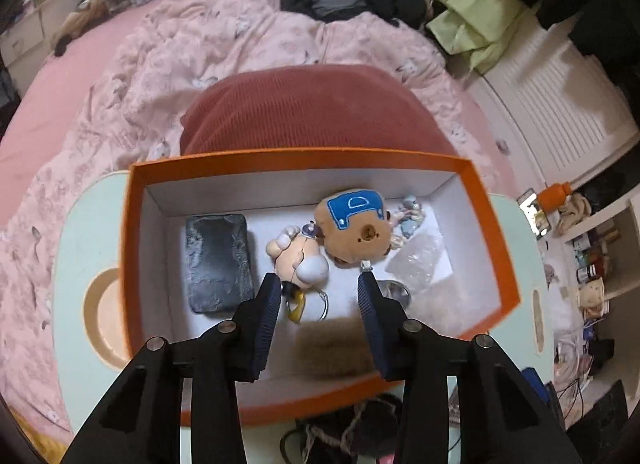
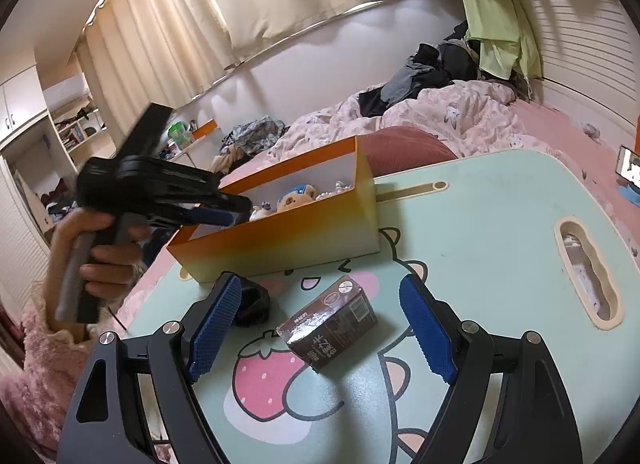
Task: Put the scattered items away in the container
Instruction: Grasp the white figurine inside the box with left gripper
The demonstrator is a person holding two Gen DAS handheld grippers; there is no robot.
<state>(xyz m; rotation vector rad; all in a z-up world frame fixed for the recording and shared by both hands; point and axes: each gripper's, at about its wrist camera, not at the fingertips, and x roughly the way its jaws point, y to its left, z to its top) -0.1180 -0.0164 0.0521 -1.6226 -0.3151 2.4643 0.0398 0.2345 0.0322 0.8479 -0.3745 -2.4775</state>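
My left gripper point(image 1: 318, 292) hangs over the orange box point(image 1: 496, 240) with its jaws narrowed but not touching, and nothing is pinched between the pads. My right gripper point(image 2: 320, 328) has its jaws spread wide, one pad on either side of the dark carton point(image 2: 330, 326), neither pad touching it.

Box contents, left wrist view: a grey textured slab point(image 1: 219, 262) at the left, a small figure on a keyring point(image 1: 298, 260) in the middle, a plush bear head with a blue patch point(image 1: 354, 226) beside it, a pale trinket point(image 1: 410, 216) and a clear wrapper point(image 1: 420, 264) toward the right wall. All lie on the box floor.

Still outside, right wrist view: the carton lies on its side on the cartoon-printed lap table point(image 2: 492, 232), just in front of the box's near wall. A small black object point(image 2: 254, 304) sits beside my left pad; what it is I cannot tell.

Judgement: the drop-off on the left side looks finished; the step in hand is the pick of the carton on the right.

Next move calls for: advance until the pads bracket the carton's long faces, close squarely, lift clear of the box wall, then carry over the rim. The left gripper should clear the box opening first, or the two will crowd each other.
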